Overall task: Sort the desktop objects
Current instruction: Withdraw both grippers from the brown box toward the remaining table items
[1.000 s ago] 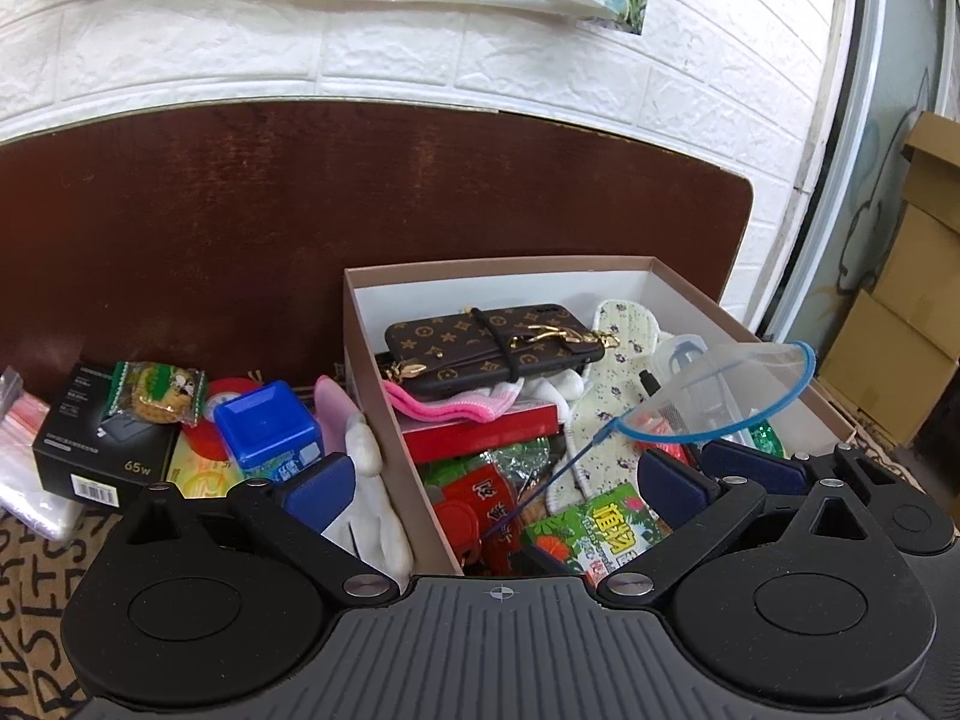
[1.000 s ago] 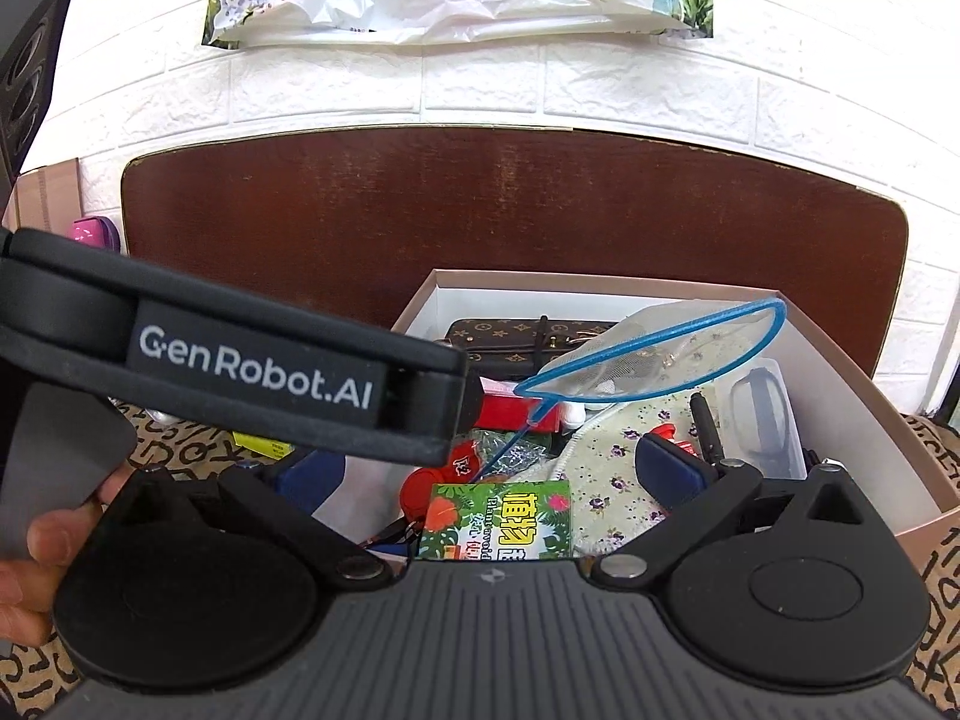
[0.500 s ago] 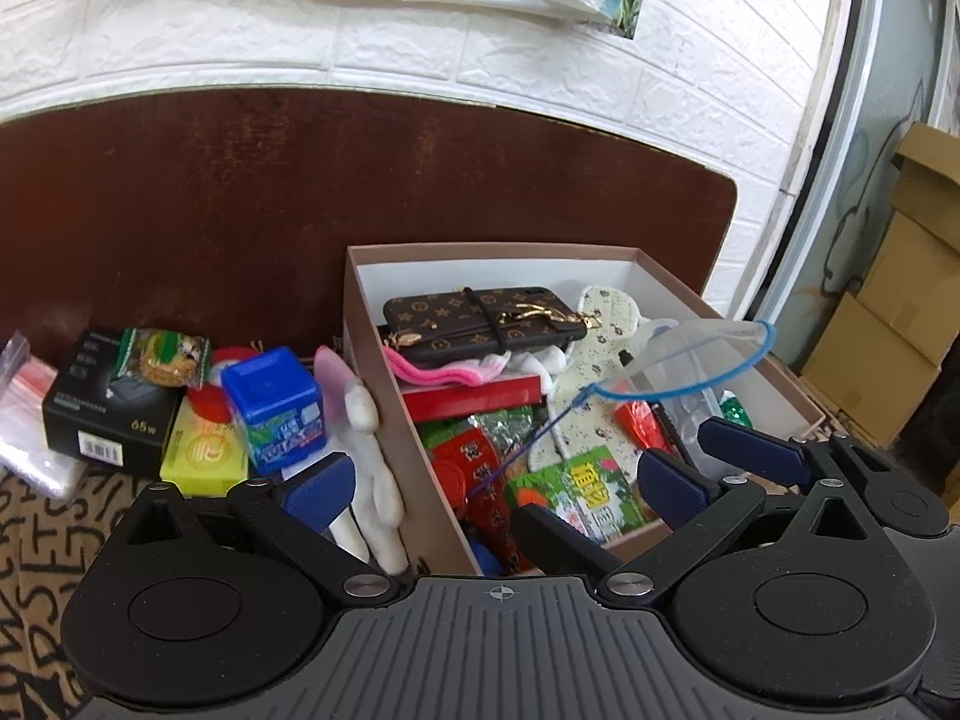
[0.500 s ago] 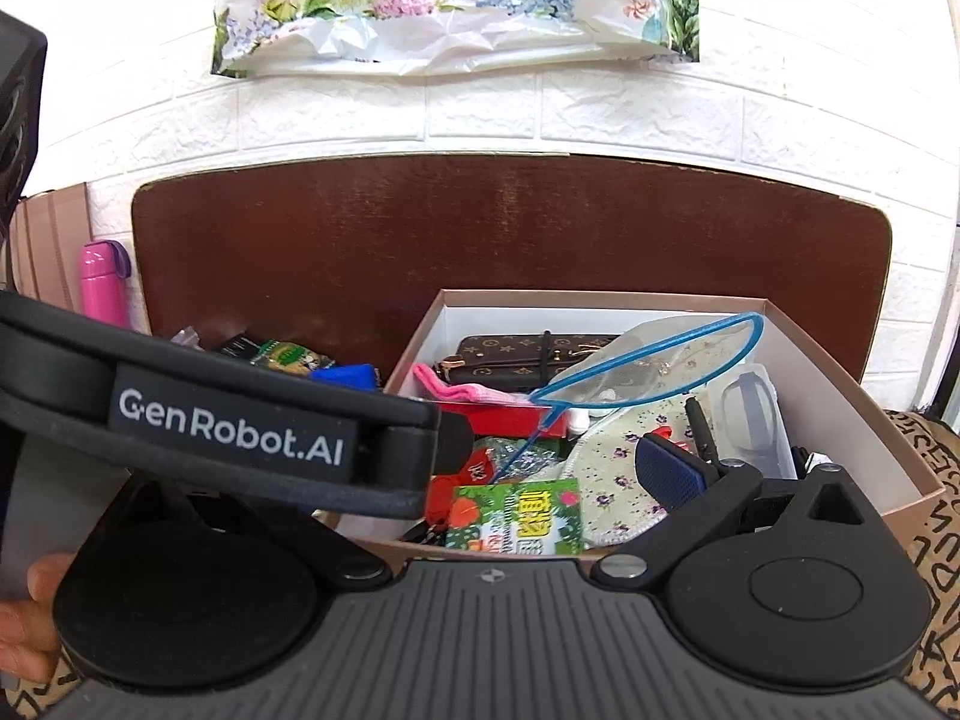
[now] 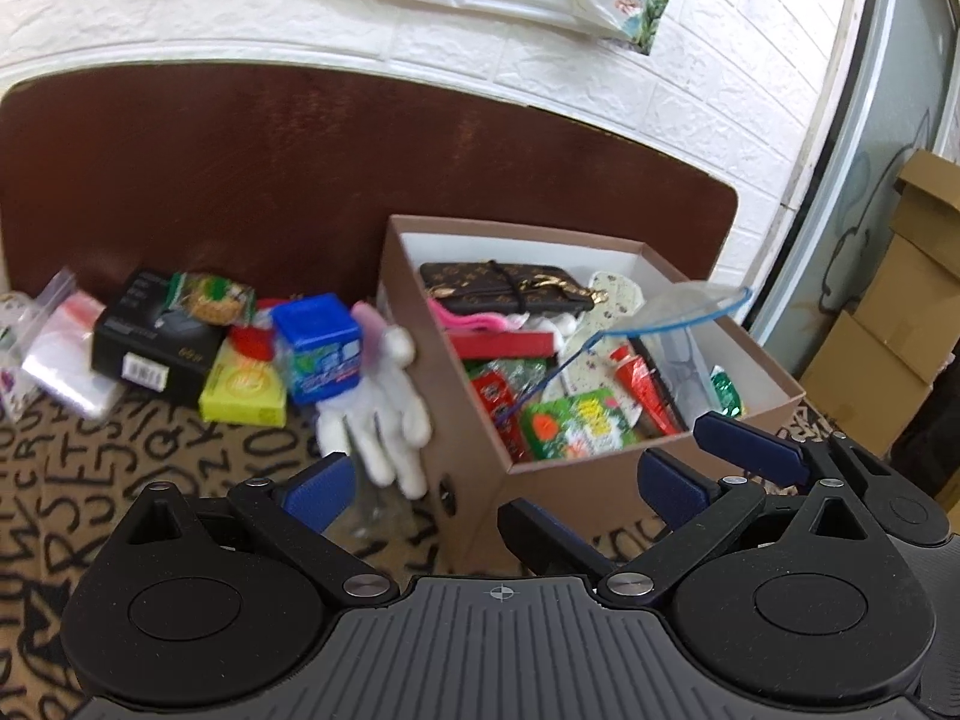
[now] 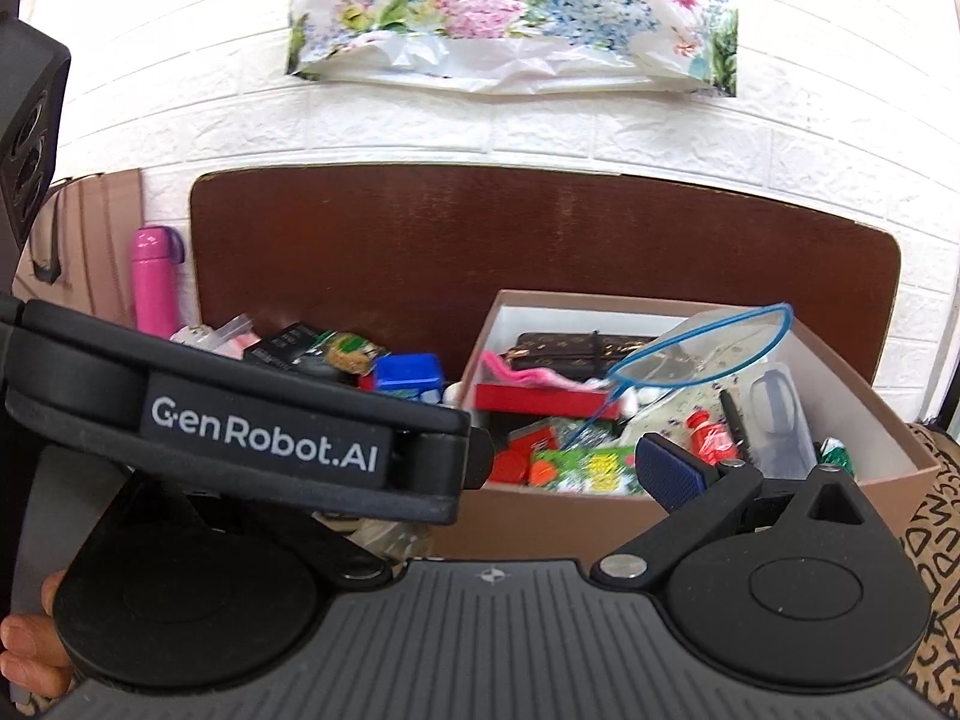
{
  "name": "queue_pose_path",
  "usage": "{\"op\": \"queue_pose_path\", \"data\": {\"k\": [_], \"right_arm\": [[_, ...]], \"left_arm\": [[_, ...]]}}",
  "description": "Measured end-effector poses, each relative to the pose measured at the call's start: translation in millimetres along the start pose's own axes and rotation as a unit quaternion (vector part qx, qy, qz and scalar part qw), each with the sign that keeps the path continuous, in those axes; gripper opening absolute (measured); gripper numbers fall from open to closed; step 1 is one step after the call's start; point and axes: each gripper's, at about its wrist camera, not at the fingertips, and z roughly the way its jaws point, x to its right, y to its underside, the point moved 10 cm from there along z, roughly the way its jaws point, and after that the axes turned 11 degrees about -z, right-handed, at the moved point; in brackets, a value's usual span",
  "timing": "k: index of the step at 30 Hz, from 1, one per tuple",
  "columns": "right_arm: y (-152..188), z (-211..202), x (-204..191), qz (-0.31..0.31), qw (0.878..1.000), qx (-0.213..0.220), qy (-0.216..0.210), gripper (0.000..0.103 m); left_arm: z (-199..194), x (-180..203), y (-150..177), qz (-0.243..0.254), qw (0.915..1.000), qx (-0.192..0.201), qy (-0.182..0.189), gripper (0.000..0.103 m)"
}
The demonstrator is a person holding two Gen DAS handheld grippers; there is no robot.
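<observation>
A brown cardboard box (image 5: 600, 498) with a white inside stands on the letter-print cloth. It holds a monogram wallet (image 5: 504, 291), a clear zip bag with a blue rim (image 5: 678, 324), a green snack packet (image 5: 576, 426) and other small items. Left of the box lie a white plush toy (image 5: 378, 426), a blue cube box (image 5: 318, 348), a yellow-green box (image 5: 243, 390) and a black box (image 5: 150, 336). My left gripper (image 5: 495, 483) is open and empty in front of the box. My right gripper (image 6: 498, 480) is open too. The left gripper's body (image 6: 258, 438) hides its left finger.
A dark brown board (image 5: 300, 180) backs the table against a white brick wall. Clear zip bags (image 5: 60, 348) lie far left, and a pink bottle (image 6: 156, 282) stands beyond them. Stacked cartons (image 5: 888, 330) sit on the right. A person's fingers (image 6: 24, 648) hold the left gripper.
Both grippers have pulled back from the box, so it looks smaller and farther off. More of the cloth and the left-hand objects now show. Both grippers stayed open.
</observation>
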Motion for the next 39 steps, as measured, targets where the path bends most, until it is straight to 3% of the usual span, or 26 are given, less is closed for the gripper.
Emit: {"op": "queue_pose_path", "data": {"k": [20, 26, 31, 39], "right_arm": [[14.5, 11.4, -112.5, -0.028, 0.995, -0.028, -0.089, 0.103], [2.6, 23.2, -144.8, -0.050, 0.994, -0.007, -0.095, 0.103], [-13.4, 38.8, -167.0, -0.051, 0.989, 0.007, -0.136, 0.103], [-27.7, 71.6, -192.4, -0.056, 0.986, 0.003, -0.156, 0.103]], "left_arm": [[-55.1, -112.4, 39.1, -0.099, 0.9919, 0.005, -0.080, 0.103], [-64.8, -152.5, 30.6, -0.130, 0.9867, 0.020, -0.095, 0.103], [-70.4, -184.0, 15.6, -0.132, 0.9839, 0.035, -0.116, 0.103], [-70.3, -236.7, -4.5, -0.155, 0.9761, 0.047, -0.144, 0.103]]}}
